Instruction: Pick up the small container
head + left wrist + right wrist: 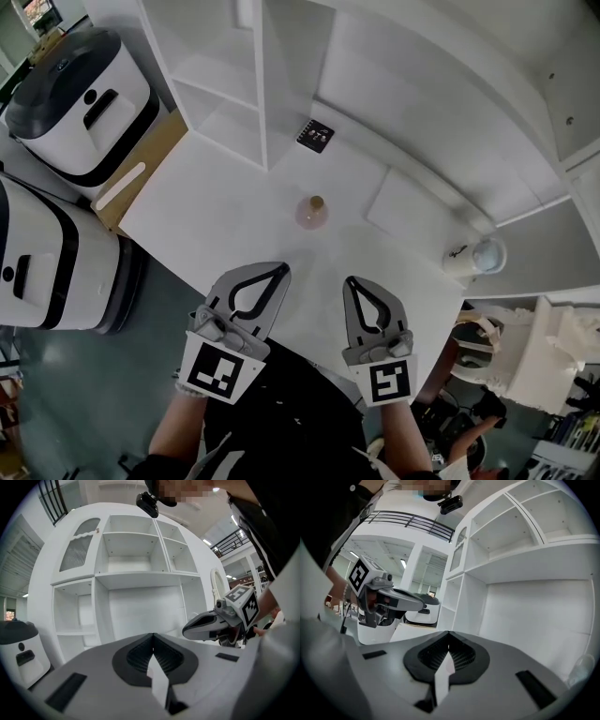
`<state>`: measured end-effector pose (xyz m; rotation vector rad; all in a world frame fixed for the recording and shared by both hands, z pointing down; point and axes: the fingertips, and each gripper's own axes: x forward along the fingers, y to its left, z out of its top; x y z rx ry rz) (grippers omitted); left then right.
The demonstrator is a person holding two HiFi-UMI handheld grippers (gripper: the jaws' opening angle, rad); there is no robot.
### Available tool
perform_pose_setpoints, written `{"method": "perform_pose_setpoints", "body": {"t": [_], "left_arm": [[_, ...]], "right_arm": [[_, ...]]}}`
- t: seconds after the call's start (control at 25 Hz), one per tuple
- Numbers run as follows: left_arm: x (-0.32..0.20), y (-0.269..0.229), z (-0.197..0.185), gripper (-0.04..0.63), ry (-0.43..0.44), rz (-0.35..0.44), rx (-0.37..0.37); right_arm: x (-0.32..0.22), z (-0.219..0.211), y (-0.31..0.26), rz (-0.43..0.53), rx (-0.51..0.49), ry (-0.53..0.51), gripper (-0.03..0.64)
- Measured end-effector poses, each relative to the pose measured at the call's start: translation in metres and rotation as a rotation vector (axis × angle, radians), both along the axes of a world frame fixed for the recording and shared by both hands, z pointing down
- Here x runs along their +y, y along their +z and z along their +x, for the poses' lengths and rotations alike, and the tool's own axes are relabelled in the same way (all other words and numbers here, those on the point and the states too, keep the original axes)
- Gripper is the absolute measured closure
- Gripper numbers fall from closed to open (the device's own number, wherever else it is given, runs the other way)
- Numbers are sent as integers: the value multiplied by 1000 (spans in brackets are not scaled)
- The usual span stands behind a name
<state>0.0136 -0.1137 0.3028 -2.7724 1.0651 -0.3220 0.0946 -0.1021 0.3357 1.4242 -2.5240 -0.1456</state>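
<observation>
The small container [312, 213] is a round pinkish flask with a cork stopper, standing upright on the white table [234, 225] in the head view. My left gripper [283, 268] is at the table's near edge, below and left of the flask, shut and empty. My right gripper [350, 280] sits beside it, below and right of the flask, also shut with nothing in it. The left gripper view shows its own jaws [153, 635] closed and the right gripper [211, 624] to the side. The right gripper view shows closed jaws [449, 633] and the left gripper [401, 601]. Neither gripper view shows the flask.
A white shelf unit [234, 84] stands at the back of the table. A black marker card [315, 134] and a flat white panel [412, 208] lie behind the flask. A white cup with a clear lid [475, 256] sits at the right. Two white-and-black bins [80, 103] stand at the left.
</observation>
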Motion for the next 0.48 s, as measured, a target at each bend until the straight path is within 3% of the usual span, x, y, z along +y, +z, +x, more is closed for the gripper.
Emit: {"method": "perform_pose_setpoints", "body": {"t": [0.32,0.48], "left_arm": [[-26,17,-12,594,16,-35,0],[-37,25,-16,594,23,-43,-4]], "right_arm": [[-45,-3,32,-80,-42,36,612],[-65,-7,55,-119,-15,31,572]]}}
